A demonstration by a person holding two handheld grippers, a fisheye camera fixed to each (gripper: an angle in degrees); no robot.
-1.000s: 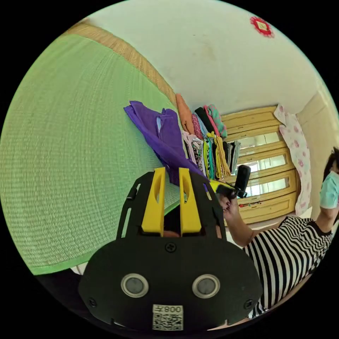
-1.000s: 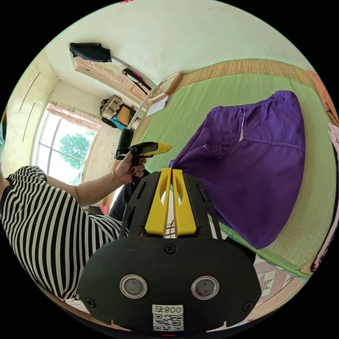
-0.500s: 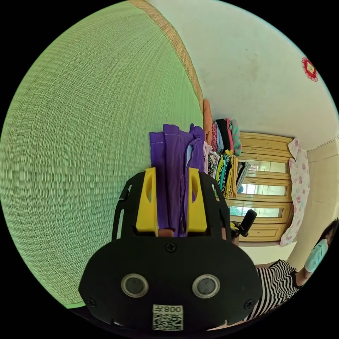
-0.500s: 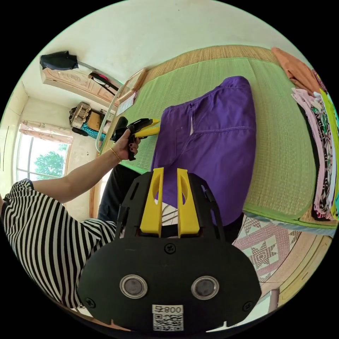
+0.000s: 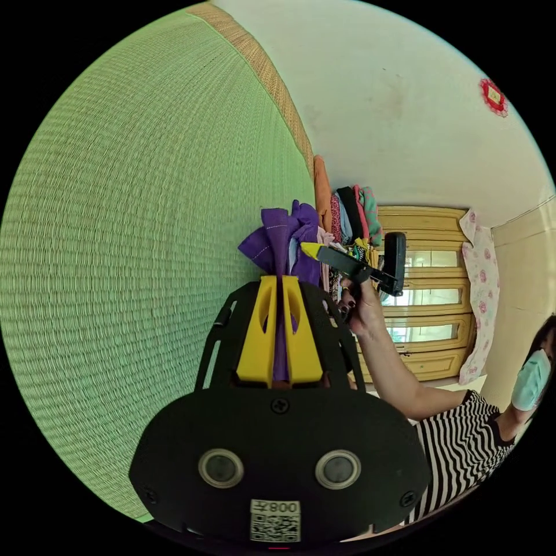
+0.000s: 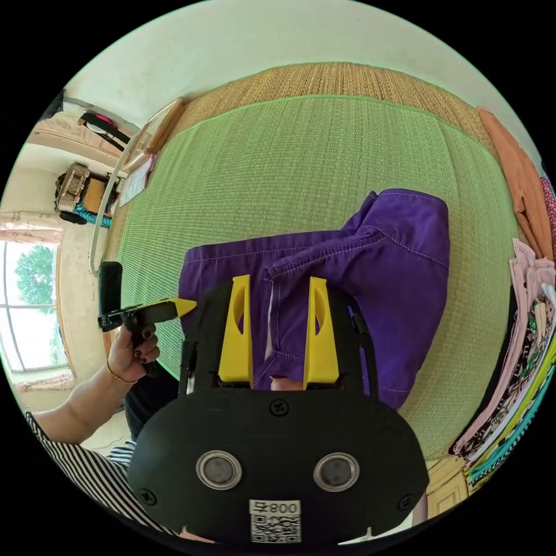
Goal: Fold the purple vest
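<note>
Purple vest [image 6: 370, 272] on green mat [image 6: 278, 162], centre right of the right gripper view, one edge taken up.

Left tongs [image 5: 280, 284], frame centre in the left gripper view: jaws together, clamped on a bunched purple edge. Right tongs [image 6: 277, 284]: jaws apart over the stitched seam, gripping nothing. Cloth judged light, soft and limp; likely to sag and crease between holds. Best taken at the firmer stitched hems or corners. Stacked clothes [image 6: 533, 347] lie at the right edge.
</note>
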